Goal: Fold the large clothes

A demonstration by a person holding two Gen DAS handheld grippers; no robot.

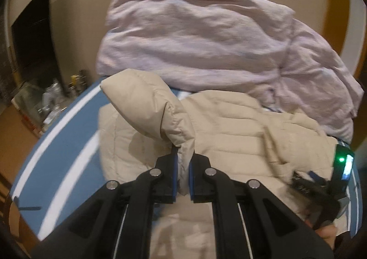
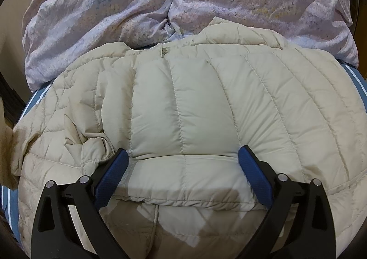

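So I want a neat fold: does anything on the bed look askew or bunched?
Yes. The beige puffer jacket is rumpled on its left side in the right wrist view, where fabric bunches. The left tongs pinch a sleeve lifted over the body. The lilac quilt lies crumpled behind.

Rumpled lilac duvet (image 2: 137, 6) on blue white-striped sheet (image 1: 68, 121); blurred clutter (image 1: 50, 100), perhaps bottles.

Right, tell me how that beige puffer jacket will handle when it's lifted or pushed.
The puffer jacket likely handles floppy: its sleeve droops from the left gripper. Its puffy quilting suggests it is light for its bulk and springy. The smooth shell may slide under the open right gripper.
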